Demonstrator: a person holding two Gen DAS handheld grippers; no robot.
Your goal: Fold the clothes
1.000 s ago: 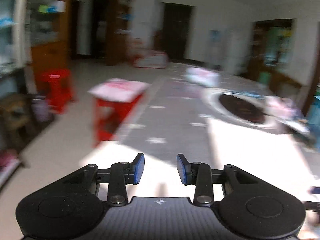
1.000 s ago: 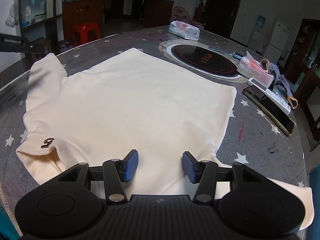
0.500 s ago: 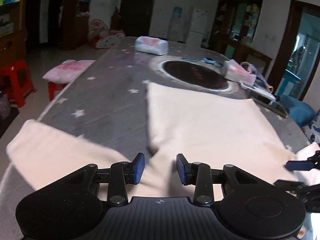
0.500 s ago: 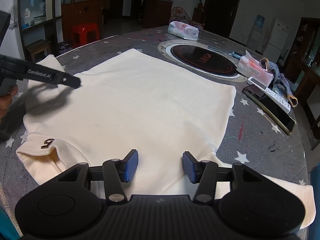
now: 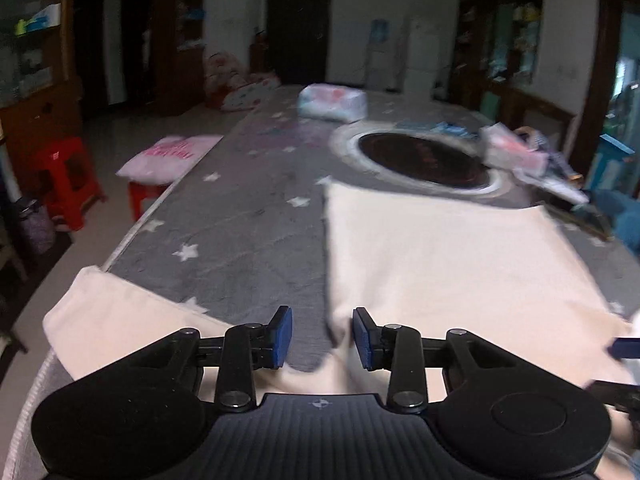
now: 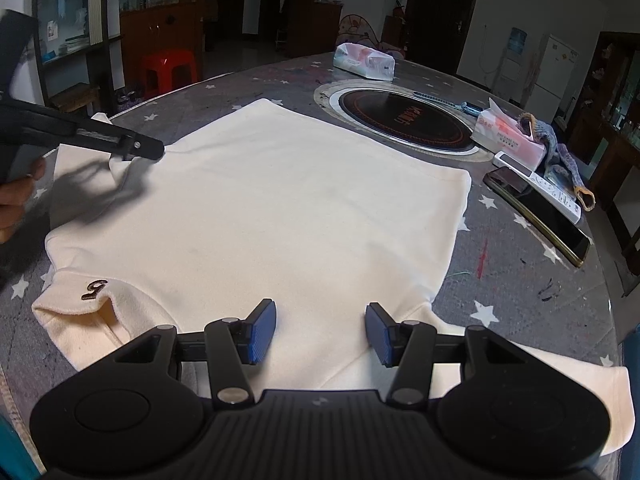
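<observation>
Currently the cream shirt (image 6: 288, 208) lies flat on the grey star-print table (image 6: 520, 280), body spread toward the round black hotplate (image 6: 404, 118) set into the tabletop, hem edge just short of its rim. I note a small dark "G" mark (image 6: 94, 289) on the folded collar at the near-left corner, and one sleeve (image 6: 560, 392) running out to the lower right. In the left wrist view the other sleeve (image 5: 120, 312) drapes toward the table's near-left edge, with bare grey cloth between it and the shirt body. My left gripper (image 5: 322, 334) sits low over the armpit notch, blue pads spread apart, nothing between them; in the right wrist view I see the same tool (image 6: 132, 146) from the side with its tip at the shirt's left shoulder, fabric slightly bunched there, and part of a hand (image 6: 16, 196) behind it. Whether the tip actually touches the cloth I cannot tell. My right gripper (image 6: 322, 334) hovers over the near edge of the shirt, jaws wide, empty. Further out: a tissue pack (image 6: 364, 62) beyond the hotplate, a second tissue pack (image 6: 508, 136) to its right, a white remote (image 6: 540, 184) and a dark phone (image 6: 540, 216) side by side, a red stool (image 6: 170, 70) on the floor.
</observation>
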